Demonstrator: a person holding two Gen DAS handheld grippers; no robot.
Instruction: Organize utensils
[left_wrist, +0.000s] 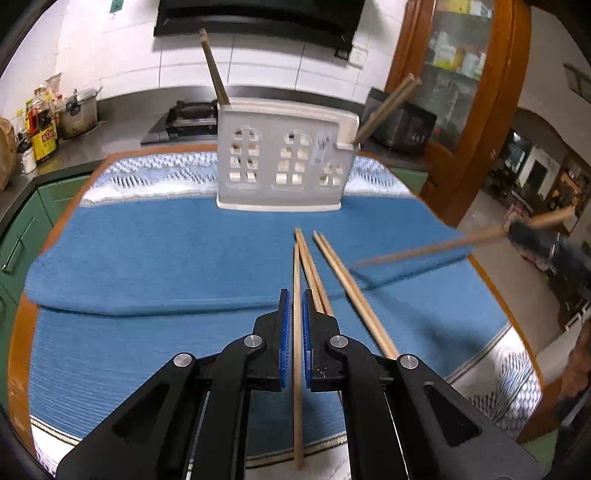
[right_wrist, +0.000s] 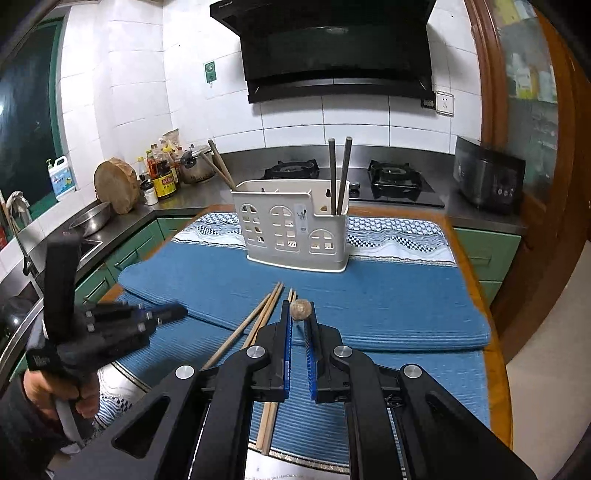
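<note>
A white utensil holder (left_wrist: 284, 166) stands at the back of the blue mat (left_wrist: 147, 251), also seen in the right wrist view (right_wrist: 295, 232). It holds dark chopsticks (right_wrist: 338, 177) at its right end and brown ones (right_wrist: 221, 166) at its left. My left gripper (left_wrist: 295, 295) is shut on a single wooden chopstick (left_wrist: 297, 369) lying along the mat. More loose chopsticks (left_wrist: 347, 288) lie beside it. My right gripper (right_wrist: 299, 310) is shut on a wooden chopstick seen end-on (right_wrist: 301, 309), held above the mat; it shows blurred in the left wrist view (left_wrist: 443, 247).
Loose chopsticks (right_wrist: 258, 325) lie on the mat under the right gripper. The left gripper (right_wrist: 110, 325) shows at the left. A stove (right_wrist: 347, 177), a range hood, bottles (right_wrist: 162, 173), a sink and a rice cooker (right_wrist: 487, 181) lie beyond the table.
</note>
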